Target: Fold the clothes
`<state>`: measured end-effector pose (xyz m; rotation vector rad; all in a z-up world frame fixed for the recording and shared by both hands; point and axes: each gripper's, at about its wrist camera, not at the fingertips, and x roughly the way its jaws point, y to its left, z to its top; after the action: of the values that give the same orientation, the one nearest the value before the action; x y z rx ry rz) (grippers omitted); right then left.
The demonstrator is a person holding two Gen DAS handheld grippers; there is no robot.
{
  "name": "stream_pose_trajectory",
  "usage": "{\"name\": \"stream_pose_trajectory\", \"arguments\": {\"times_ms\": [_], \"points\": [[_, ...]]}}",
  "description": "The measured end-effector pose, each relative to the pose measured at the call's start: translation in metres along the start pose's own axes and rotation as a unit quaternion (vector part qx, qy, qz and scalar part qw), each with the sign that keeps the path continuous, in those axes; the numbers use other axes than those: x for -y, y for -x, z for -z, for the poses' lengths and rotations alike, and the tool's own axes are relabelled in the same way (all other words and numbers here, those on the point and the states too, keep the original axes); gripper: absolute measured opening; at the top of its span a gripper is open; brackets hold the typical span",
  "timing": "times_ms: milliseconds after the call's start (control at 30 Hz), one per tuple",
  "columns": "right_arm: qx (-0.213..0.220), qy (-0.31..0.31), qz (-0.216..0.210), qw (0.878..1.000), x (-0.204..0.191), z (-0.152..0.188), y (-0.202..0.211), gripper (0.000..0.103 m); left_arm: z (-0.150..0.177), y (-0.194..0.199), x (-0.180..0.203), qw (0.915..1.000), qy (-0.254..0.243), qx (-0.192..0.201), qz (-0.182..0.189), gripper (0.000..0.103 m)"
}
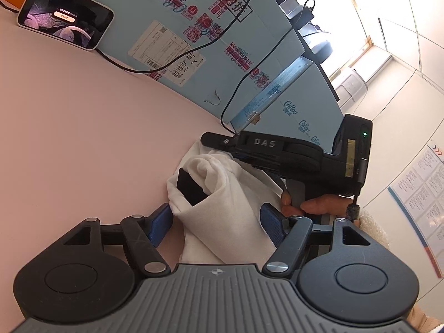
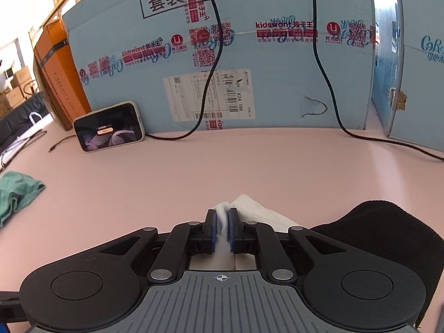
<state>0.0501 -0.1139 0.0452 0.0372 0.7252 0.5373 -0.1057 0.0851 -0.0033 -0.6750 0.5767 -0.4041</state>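
A white garment (image 1: pixel 230 211) lies bunched on the pink table (image 1: pixel 69 125). My left gripper (image 1: pixel 217 220) is open, its blue pads (image 1: pixel 162 219) standing either side of the bunch without squeezing it. A black piece (image 1: pixel 191 188) pokes out of a fold; I cannot tell what it is. The black body of the right gripper (image 1: pixel 277 149) reaches in from the right, held by a hand (image 1: pixel 313 205). In the right wrist view my right gripper (image 2: pixel 222 222) is shut on a pinch of the white garment (image 2: pixel 249 208), low over the table (image 2: pixel 194 161).
Large blue cartons (image 2: pixel 249 69) wall off the back of the table, with black cables (image 2: pixel 327 83) hanging over them. A phone (image 2: pixel 109 126) leans at their foot beside an orange box (image 2: pixel 58 69). A green cloth (image 2: pixel 16 194) lies far left. Something black and soft (image 2: pixel 374 236) sits at right.
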Motion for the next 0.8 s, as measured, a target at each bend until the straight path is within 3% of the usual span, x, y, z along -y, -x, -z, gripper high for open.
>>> {"name": "stream_pose_trajectory", "arguments": {"times_ms": [100, 200, 300, 467, 600, 700, 800], "points": [[0.036, -0.073, -0.039, 0.996, 0.019, 0.002, 0.025, 0.034, 0.0, 0.0, -0.001, 1.0, 0.004, 0.002, 0.002, 0.067], [0.075, -0.11, -0.065, 0.989, 0.032, 0.005, 0.065, 0.038, -0.001, 0.0, -0.001, 1.0, 0.005, 0.003, 0.002, 0.067], [0.095, -0.106, -0.077, 0.987, 0.037, 0.02, 0.106, 0.043, 0.0, 0.001, -0.002, 0.9999, 0.007, 0.007, 0.001, 0.067], [0.08, -0.066, -0.069, 0.992, 0.029, 0.066, 0.139, 0.044, 0.0, 0.004, -0.002, 0.9998, 0.011, 0.017, -0.006, 0.067], [0.05, -0.027, -0.071, 0.996, 0.016, 0.093, 0.136, 0.044, 0.001, 0.004, -0.001, 0.9996, 0.007, 0.017, -0.02, 0.067], [0.021, -0.031, -0.077, 0.996, 0.013, 0.118, 0.126, 0.044, 0.001, 0.003, 0.0, 0.9995, 0.004, 0.016, -0.026, 0.067], [0.032, -0.019, -0.071, 0.997, 0.008, 0.125, 0.131, 0.044, 0.0, 0.003, 0.001, 0.9995, 0.002, 0.015, -0.028, 0.067]]}}
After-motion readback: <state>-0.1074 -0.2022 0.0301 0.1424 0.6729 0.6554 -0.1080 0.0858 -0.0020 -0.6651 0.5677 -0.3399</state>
